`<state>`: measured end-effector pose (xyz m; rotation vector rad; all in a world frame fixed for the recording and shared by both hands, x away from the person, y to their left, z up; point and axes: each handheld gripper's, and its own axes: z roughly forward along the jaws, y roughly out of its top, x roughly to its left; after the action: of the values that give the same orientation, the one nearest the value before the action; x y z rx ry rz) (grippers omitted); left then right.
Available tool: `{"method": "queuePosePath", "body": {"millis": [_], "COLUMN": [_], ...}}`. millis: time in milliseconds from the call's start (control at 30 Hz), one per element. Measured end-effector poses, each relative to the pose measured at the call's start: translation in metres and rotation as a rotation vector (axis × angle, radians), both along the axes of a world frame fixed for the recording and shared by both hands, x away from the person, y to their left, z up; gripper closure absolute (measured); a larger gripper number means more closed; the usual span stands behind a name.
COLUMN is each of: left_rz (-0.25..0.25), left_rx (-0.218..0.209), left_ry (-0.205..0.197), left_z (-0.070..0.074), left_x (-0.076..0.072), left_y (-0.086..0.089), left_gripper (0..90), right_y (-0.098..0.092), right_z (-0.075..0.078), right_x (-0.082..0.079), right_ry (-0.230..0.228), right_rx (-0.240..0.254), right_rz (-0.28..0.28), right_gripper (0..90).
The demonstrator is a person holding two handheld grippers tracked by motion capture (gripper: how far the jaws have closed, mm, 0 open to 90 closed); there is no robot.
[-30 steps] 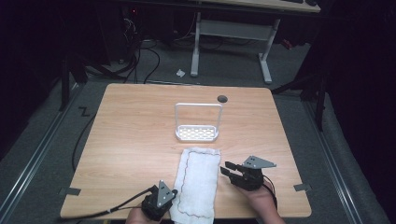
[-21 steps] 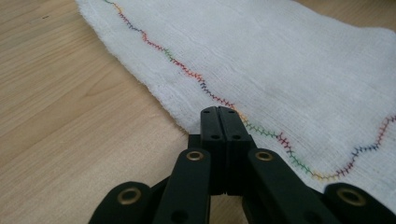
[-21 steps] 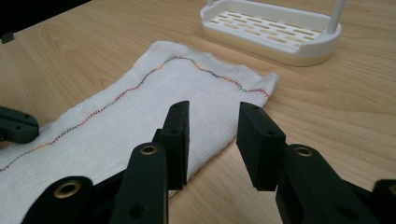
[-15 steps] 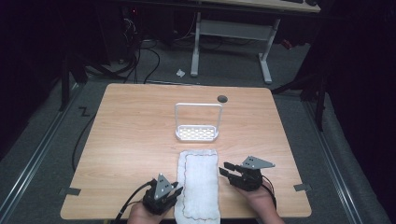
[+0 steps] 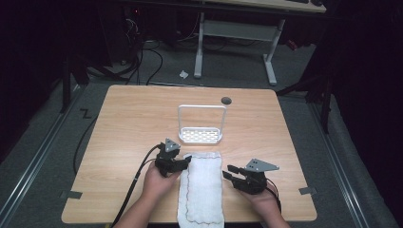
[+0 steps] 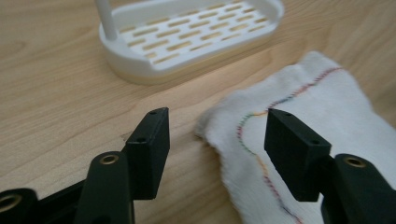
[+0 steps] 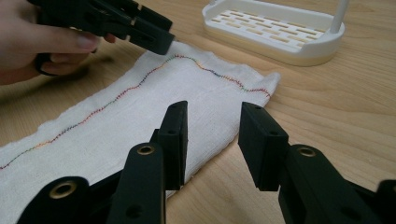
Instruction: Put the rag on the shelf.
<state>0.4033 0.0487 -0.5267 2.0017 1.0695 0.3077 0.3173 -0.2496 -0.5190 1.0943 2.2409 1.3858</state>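
Left gripper (image 5: 183, 164) now forward, agape at cloth (image 5: 202, 187) corner; right gripper (image 5: 232, 173) agape beside it

White cloth (image 5: 202, 187), folded to a long strip, lies flat at the near middle of the desk (image 5: 128, 118); multicoloured stitching runs inside its edge. Just beyond its far end stands a white slotted rack (image 5: 201, 135) with an upright loop handle.

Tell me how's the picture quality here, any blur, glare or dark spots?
High view: table lit, room around it nearly black. Left gripper view: towel soft, jaws sharper, bright sheen below the white rack. Right gripper view: sharp, with the hand slightly blurred.
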Motion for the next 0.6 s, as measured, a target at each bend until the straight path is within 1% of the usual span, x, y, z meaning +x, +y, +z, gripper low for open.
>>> {"method": "queuePosePath", "body": {"millis": [33, 100, 133, 167, 233, 267, 300, 333, 367, 400, 467, 600], "left_rz": [0.001, -0.008, -0.011, -0.016, -0.029, -0.036, -0.044, -0.054, -0.064, -0.071, -0.076, -0.090], "left_rx": [0.007, 0.035, 0.045, 0.045, 0.022, 0.007, -0.002, 0.002, 0.013, 0.021, 0.020, -0.007], "left_ry": [0.004, 0.000, 0.000, -0.009, -0.002, 0.006, 0.004, -0.009, -0.030, -0.043, -0.042, -0.020], "left_z": [-0.002, -0.005, -0.007, -0.007, -0.008, -0.008, -0.009, -0.010, -0.011, -0.012, -0.012, -0.012], "left_x": [0.001, 0.003, 0.003, 0.002, 0.002, 0.003, 0.002, 0.001, -0.001, -0.003, -0.003, -0.002], "left_y": [-0.002, -0.006, -0.009, -0.010, -0.010, -0.010, -0.010, -0.011, -0.012, -0.013, -0.014, -0.012], "left_gripper": [44.6, 49.3, 49.4, 50.2, 55.7, 57.2, 58.8, 62.4, 64.5, 66.4, 71.5, 79.5], "right_y": [0.000, -0.001, -0.001, -0.002, -0.002, -0.002, -0.001, -0.001, -0.001, 0.000, 0.000, 0.002], "right_z": [0.000, 0.000, 0.000, 0.000, -0.001, -0.001, -0.001, -0.001, -0.001, -0.002, -0.002, -0.004], "right_x": [0.000, 0.000, 0.001, 0.001, 0.002, 0.002, 0.002, 0.001, 0.001, 0.001, 0.001, 0.002], "right_ry": [-0.001, -0.001, 0.001, 0.002, 0.005, 0.005, 0.007, 0.007, 0.005, 0.005, 0.010, 0.016], "right_rx": [0.001, 0.001, 0.003, 0.004, 0.005, 0.006, 0.005, 0.004, 0.001, -0.001, -0.002, -0.008], "right_rz": [0.000, 0.001, 0.000, -0.001, -0.002, -0.003, -0.002, -0.001, 0.001, 0.003, 0.003, -0.001], "right_gripper": [62.9, 62.7, 62.6, 62.5, 62.4, 62.3, 62.2, 62.1, 62.0, 61.9, 61.8, 61.1]}}
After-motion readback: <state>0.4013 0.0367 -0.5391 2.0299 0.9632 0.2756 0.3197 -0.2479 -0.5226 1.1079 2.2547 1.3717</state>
